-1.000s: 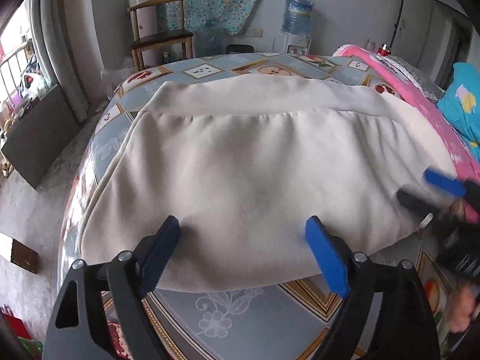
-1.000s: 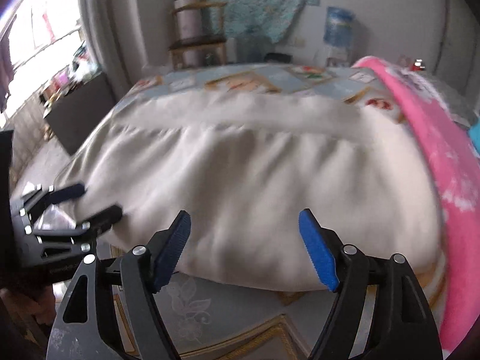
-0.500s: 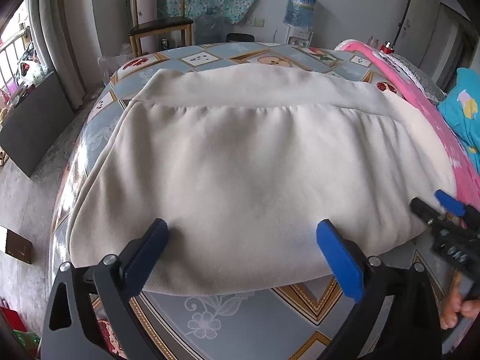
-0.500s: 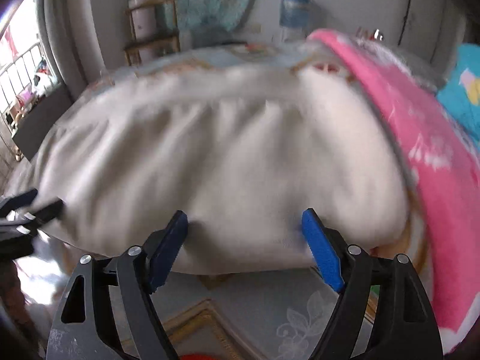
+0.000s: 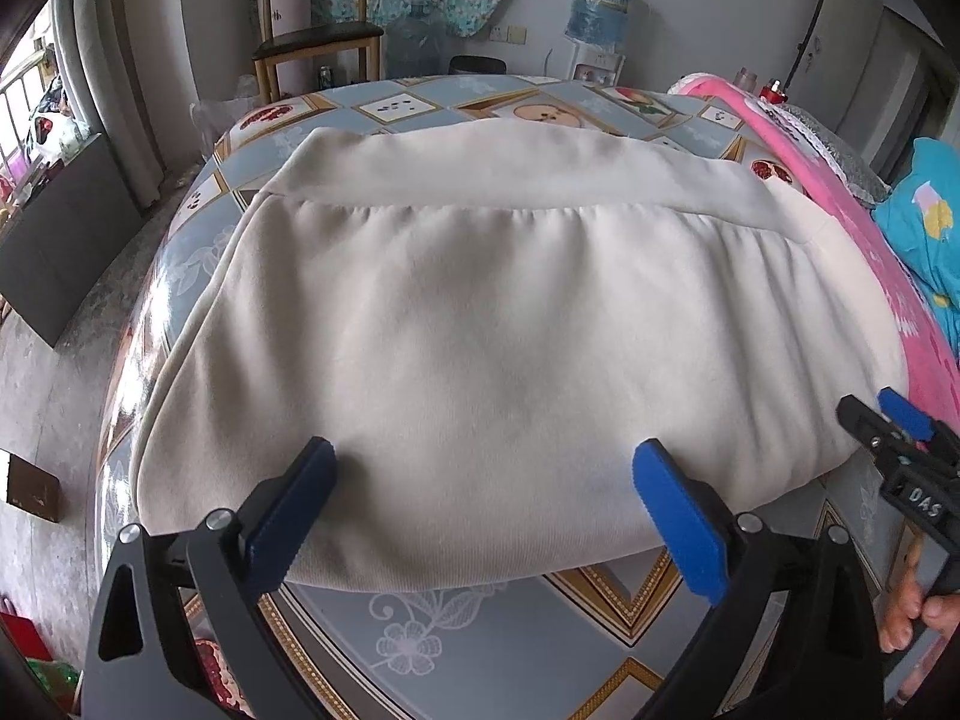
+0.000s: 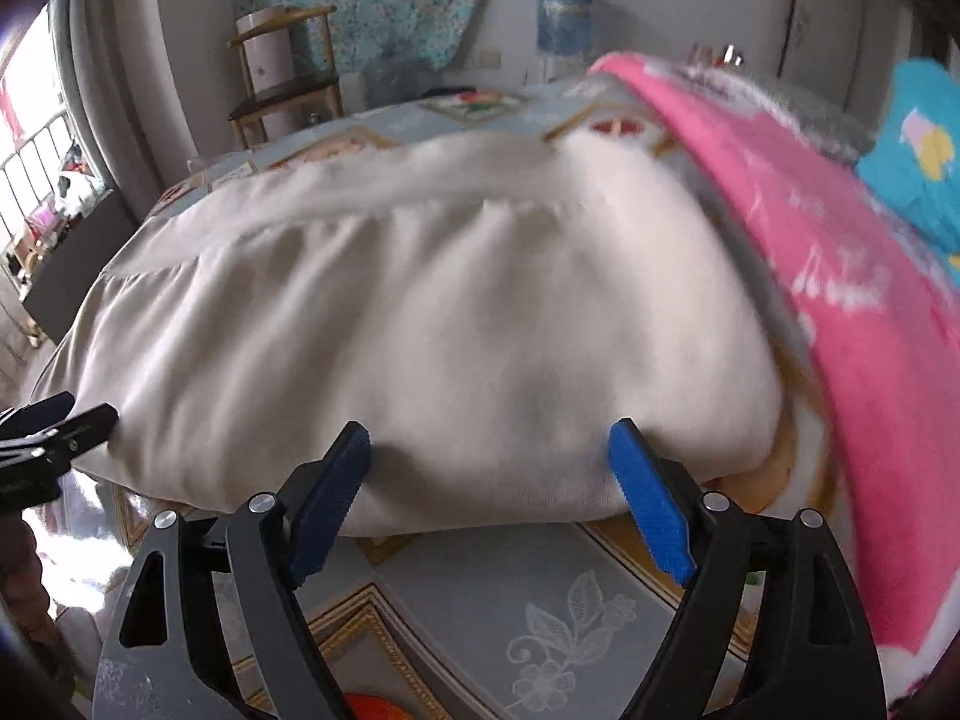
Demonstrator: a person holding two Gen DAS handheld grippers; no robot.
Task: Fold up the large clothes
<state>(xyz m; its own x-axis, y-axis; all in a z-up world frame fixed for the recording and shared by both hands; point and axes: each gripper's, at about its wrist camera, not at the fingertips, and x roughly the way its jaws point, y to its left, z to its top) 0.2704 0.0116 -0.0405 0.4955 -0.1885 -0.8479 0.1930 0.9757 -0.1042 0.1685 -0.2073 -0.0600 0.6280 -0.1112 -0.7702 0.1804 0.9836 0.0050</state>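
- Two grippers hang over the near edge of one cream garment (image 5: 498,324), which lies spread flat on the tabletop (image 5: 480,642) with its broad band at the far side.
- Left gripper (image 5: 480,510): its blue-padded fingers (image 5: 678,528) stand wide apart after opening further within the last second. They hold nothing. The garment's near hem lies just beyond and between the tips, with no pad pressing on the cloth.
- Right gripper (image 6: 486,495): its fingers (image 6: 651,516) are also spread wide, having just been opening, and grip nothing. The garment's near right corner lies just ahead of the tips; whether the tips touch the cloth cannot be told through the blur.
- From the left wrist view, the right gripper shows at the far right, beside the garment's right corner, with the person's hand (image 5: 918,606) under it.
- From the right wrist view, the left gripper's tips sit at the far left, at the garment's left edge.
- Right of the right fingers, a pink blanket (image 6: 840,300) runs along the garment's side, with a turquoise cloth (image 6: 918,162) beyond it.
- Far past both sets of fingers, beyond the tabletop, stand a wooden chair (image 5: 312,30) and a water dispenser bottle (image 5: 600,6) against the wall.
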